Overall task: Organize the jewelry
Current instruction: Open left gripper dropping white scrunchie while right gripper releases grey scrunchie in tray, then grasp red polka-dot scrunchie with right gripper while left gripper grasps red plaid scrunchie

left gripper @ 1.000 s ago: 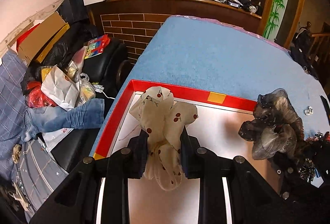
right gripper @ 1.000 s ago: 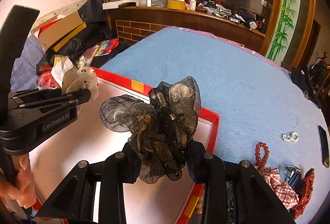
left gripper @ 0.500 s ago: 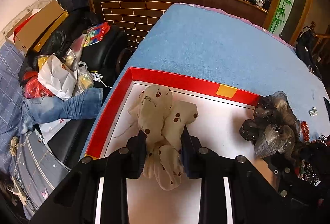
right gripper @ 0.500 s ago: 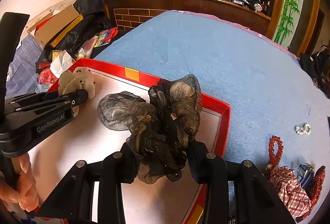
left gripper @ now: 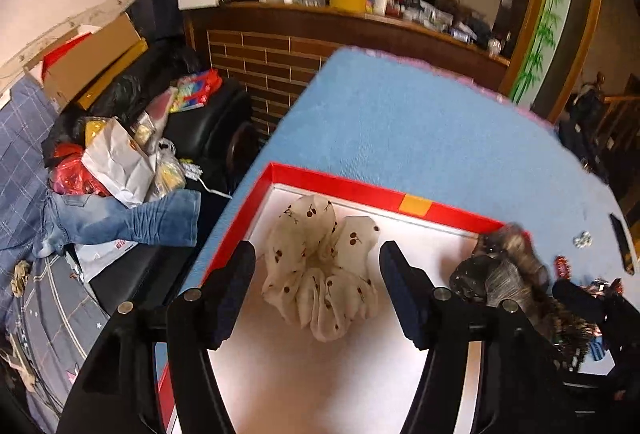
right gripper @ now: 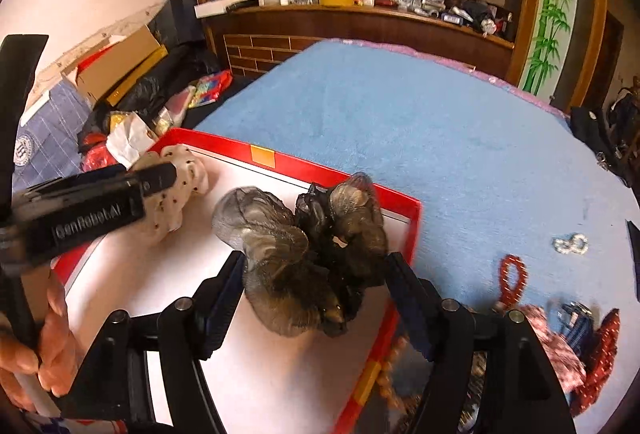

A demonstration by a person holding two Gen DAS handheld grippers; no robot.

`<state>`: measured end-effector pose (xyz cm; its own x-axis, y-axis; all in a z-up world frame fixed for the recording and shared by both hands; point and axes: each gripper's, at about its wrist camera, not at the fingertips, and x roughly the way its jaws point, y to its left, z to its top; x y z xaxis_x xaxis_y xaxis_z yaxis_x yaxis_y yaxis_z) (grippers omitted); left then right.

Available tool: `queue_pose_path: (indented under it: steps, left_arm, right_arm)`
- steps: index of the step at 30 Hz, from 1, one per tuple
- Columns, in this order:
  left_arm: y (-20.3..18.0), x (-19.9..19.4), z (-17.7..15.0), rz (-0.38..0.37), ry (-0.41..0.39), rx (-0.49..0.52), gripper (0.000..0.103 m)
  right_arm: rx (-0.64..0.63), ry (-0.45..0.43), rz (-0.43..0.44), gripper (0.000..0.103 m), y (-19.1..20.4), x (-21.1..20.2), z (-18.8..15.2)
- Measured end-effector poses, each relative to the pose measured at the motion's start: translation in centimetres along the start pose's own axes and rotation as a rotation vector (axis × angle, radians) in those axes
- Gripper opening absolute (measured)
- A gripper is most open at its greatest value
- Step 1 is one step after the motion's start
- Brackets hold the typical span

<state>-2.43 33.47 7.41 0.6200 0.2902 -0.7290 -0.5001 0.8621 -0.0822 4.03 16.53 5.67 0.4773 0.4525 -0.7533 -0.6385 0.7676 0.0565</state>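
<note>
Lying loose between parted jaws, cherry scrunchie

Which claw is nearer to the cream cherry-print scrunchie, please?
Left. The left claw straddles the cherry-print scrunchie, jaws just opened off it; the right claw sits farther right, around the dark organza scrunchie.

Ahead of the jaws: blue-covered table, brick-fronted wooden counter cluttered with bottles, bamboo-painted wall panel right.

Right claw just opening, dark scrunchie between, red tray
</note>
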Motion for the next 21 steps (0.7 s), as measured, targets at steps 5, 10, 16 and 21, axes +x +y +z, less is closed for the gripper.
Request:
queue_pose_path:
  steps: [5, 10, 16, 21]
  left_arm:
    - [-0.7, -4.0, -2.1, -0.008, -0.09, -0.034, 0.064]
    - [-4.1, -7.9, -6.3, -0.01, -0.204, -0.024, 0.065]
    - [-10.0, -10.0, -11.0, -0.048, -0.291, 0.081, 0.068]
    - [-14.0, -10.2, -12.9, -0.1, -0.318, 0.206, 0.071]
  right_arm:
    - [-0.003, -0.07, 0.043, 0.076, -1.3, -4.4, -2.2]
    - [0.008, -0.179, 0.068, 0.081, -4.3, -9.3, -4.7]
    - [0.136, -0.335, -0.058, 0.086, -11.2, -14.1, -7.9]
    - [0.369, -0.331, -0.214, 0.086, -20.1, -13.8, -10.9]
